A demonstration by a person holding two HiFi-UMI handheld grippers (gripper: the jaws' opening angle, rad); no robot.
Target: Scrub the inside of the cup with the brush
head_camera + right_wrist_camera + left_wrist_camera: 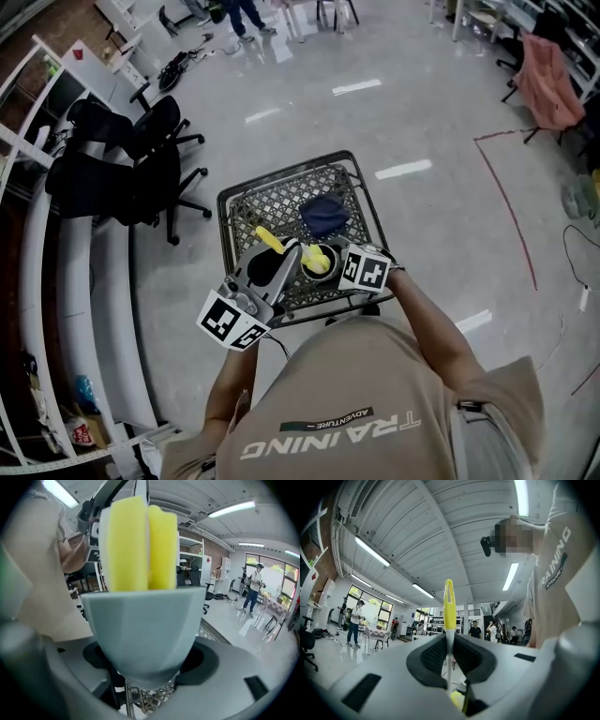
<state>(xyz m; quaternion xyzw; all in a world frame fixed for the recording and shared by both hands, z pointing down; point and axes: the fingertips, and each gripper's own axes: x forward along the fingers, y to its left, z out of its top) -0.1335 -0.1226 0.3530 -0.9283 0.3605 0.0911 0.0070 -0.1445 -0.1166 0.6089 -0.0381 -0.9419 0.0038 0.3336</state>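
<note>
Right now my left claw (449, 654) is clamped on the thin white stem of the brush (449, 605). Its dark pads press the stem from both sides, and the yellow handle end stands straight up past the jaws in the left gripper view. My right claw (146, 665) is closed on the pale grey-blue cup (143, 625), with one jaw on each side of its lower wall. The cup sits upright with its rim toward the top of the right gripper view. The brush's yellow sponge head (138, 541) sits down inside the cup, and its two blocks rise above the rim. From the head view, the brush slants from upper left into the cup, and the two claws are close together. Both are over the near edge of a black wire-mesh counter (272, 202). I cannot tell whether the cup's base touches the mesh. A dark blue cloth (324, 214) lies on the counter just beyond the cup. Black office chairs (141, 155) stand to the left on the glossy grey floor (422, 112), well apart from the counter.
</note>
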